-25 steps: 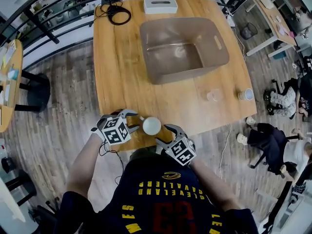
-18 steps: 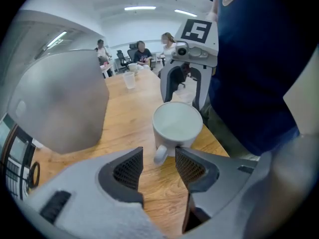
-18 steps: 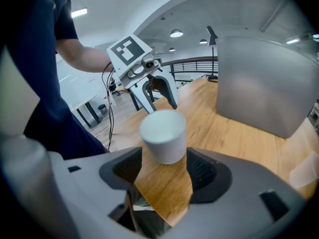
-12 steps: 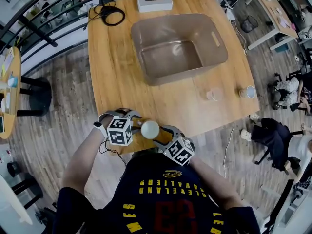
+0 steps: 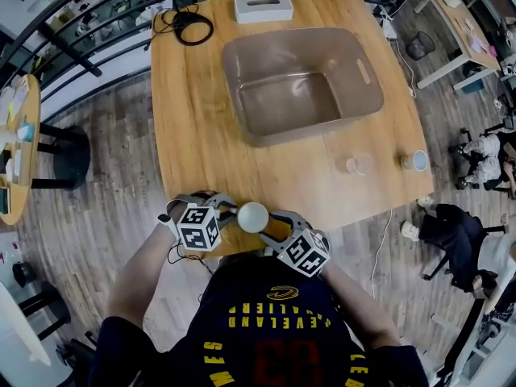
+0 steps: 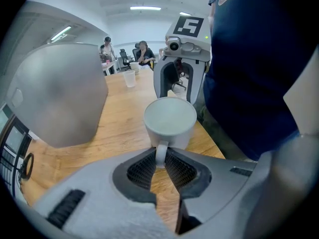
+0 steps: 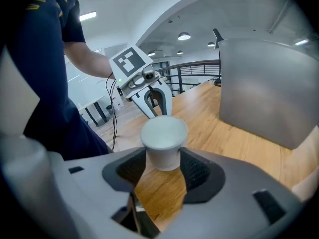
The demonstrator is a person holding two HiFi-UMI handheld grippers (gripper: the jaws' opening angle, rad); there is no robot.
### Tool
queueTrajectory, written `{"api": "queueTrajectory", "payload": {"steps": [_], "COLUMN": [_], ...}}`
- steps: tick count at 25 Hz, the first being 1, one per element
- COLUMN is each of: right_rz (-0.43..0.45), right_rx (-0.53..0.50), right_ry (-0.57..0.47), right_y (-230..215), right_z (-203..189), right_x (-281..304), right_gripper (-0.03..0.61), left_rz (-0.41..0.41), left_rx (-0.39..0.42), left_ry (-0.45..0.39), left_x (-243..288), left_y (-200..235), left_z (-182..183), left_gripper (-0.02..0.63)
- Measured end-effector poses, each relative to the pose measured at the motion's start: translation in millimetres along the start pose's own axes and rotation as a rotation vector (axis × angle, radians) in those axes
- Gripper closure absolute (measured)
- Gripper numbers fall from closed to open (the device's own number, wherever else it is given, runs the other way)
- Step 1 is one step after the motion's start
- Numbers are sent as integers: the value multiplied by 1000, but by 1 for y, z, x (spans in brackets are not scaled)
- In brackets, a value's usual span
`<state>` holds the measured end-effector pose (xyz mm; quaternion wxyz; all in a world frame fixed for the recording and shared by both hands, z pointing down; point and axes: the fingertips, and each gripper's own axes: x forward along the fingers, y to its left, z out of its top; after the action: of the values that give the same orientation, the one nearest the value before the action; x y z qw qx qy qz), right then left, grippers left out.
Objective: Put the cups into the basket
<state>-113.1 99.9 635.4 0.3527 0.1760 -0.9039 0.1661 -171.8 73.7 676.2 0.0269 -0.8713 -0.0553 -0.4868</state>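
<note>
A white mug stands near the table's front edge, between both grippers. My left gripper has just been closing, and in the left gripper view its pads now pinch the mug's handle. From the other side, my right gripper has its jaws around the mug's body. They have just been closing too, and both pads touch the mug's sides. The grey-brown basket sits empty at the far middle of the table. Right of it lie a clear cup and a small white cup.
A white box and a coiled black cable lie at the table's far edge. The basket wall fills the left of the left gripper view and the right of the right gripper view. People sit at desks beyond.
The left gripper's jaws have closed in on the mug's handle and the gripper has rolled slightly. The right gripper's jaws have narrowed onto the mug's body. The mug has stayed in place.
</note>
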Motion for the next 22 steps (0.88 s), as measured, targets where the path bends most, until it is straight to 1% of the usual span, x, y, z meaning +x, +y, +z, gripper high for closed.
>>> {"api": "queueTrajectory", "payload": {"steps": [3, 6, 11, 16, 22], "right_rz": [18, 24, 25, 32, 35], "right_rx": [-9, -38, -97, -145, -187], "right_ry": [-18, -41, -49, -52, -66], "right_y": [-2, -4, -13, -25, -34], "right_z": [4, 13, 33, 51, 72], "right_x": [-5, -14, -36, -57, -89], "right_gripper": [353, 353, 353, 353, 353], "left_rz": [30, 46, 78, 92, 106], "left_rx": [-8, -10, 1, 14, -21], "left_ry": [-20, -35, -61, -90, -131], "left_x": [-7, -15, -33, -52, -72], "left_y": [3, 6, 17, 30, 39], "left_z": [6, 14, 33, 55, 82], "left_gripper": [550, 551, 551, 552, 552]}}
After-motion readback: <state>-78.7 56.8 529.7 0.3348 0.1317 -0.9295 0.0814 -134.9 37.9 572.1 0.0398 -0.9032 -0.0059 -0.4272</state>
